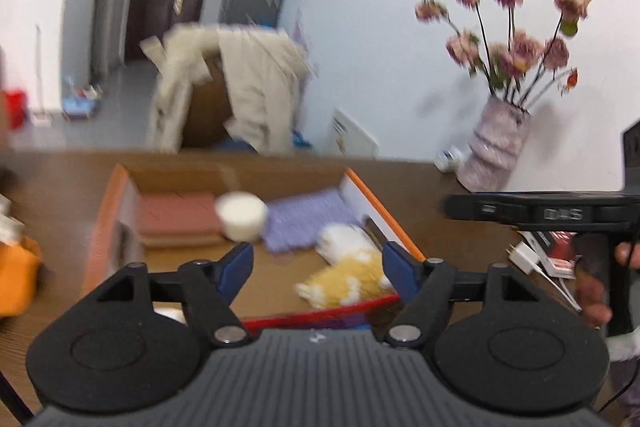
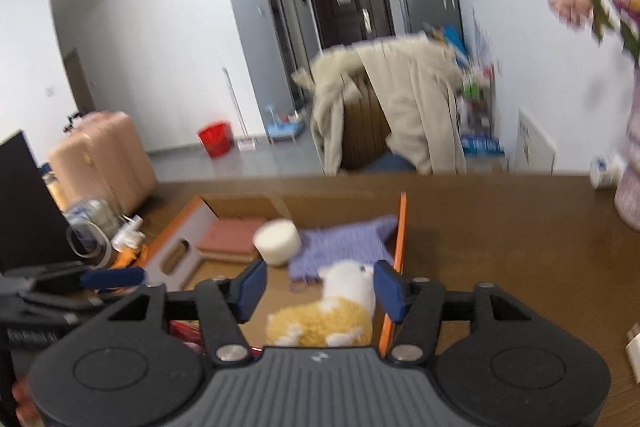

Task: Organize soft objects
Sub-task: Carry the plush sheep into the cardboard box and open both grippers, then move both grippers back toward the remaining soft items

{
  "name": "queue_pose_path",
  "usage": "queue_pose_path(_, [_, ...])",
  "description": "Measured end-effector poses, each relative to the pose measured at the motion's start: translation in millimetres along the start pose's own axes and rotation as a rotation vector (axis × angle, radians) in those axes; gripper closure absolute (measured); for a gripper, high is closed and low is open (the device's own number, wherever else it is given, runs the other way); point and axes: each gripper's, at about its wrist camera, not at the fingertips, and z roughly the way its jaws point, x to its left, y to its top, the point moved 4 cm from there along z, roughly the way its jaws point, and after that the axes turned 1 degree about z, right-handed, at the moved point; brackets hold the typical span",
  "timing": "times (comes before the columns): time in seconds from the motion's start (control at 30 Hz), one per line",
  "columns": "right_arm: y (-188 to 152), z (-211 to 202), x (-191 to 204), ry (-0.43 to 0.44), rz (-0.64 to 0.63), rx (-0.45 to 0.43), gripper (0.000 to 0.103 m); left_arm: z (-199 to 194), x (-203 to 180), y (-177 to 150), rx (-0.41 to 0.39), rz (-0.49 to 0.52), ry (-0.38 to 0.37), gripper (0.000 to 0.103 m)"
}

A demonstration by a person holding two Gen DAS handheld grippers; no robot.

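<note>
An open cardboard box [image 1: 376, 205] [image 2: 401, 227] with orange edges lies on the brown table. Inside it are a yellow and white plush toy [image 1: 348, 277] [image 2: 340, 303], a purple knitted cloth [image 1: 304, 223] [image 2: 344, 243], a white roll [image 1: 242, 215] [image 2: 278, 241] and folded pink cloths [image 1: 176, 219] [image 2: 230, 237]. My left gripper [image 1: 318, 267] hangs open above the box's near end, nothing between its blue pads. My right gripper [image 2: 318, 291] is open too, above the plush toy without touching it. The right gripper's body [image 1: 540, 213] shows at the right of the left wrist view.
A vase of pink flowers [image 1: 496, 147] and a small white bottle [image 1: 448, 159] stand at the table's far right by the wall. A white charger [image 1: 526, 259] lies right of the box. Tape rolls and clutter [image 2: 90, 231] sit left. A chair draped with a beige coat [image 2: 384, 107] stands beyond the table.
</note>
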Motion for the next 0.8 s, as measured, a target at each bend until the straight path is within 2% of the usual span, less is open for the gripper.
queue_pose_path(0.07, [3.5, -21.1, 6.3, 0.017, -0.013, -0.038, 0.036, -27.6, 6.1, 6.3, -0.047, 0.000, 0.052, 0.024])
queue_pose_path(0.2, [2.5, -56.4, 20.9, 0.052, -0.050, -0.096, 0.031, -71.2, 7.3, 12.3, -0.121, 0.001, 0.102, 0.021])
queue_pose_path(0.3, [-7.5, -75.7, 32.6, 0.068, -0.088, -0.138, 0.028, -95.8, -0.2, -0.3, -0.158, 0.024, 0.140, 0.019])
queue_pose_path(0.5, [-57.5, -100.5, 54.2, 0.115, -0.143, -0.147, 0.023, -136.8, -15.8, -54.7, -0.194, 0.088, 0.197, 0.016])
queue_pose_path(0.67, [-110.3, -120.2, 65.1, 0.142, -0.178, -0.138, 0.018, -163.9, -15.1, -106.3, -0.181, 0.028, 0.211, 0.013])
queue_pose_path(0.8, [-153.3, -121.3, 64.2, 0.156, -0.147, -0.064, 0.017, -169.0, -7.0, -143.4, -0.137, -0.056, 0.219, 0.013])
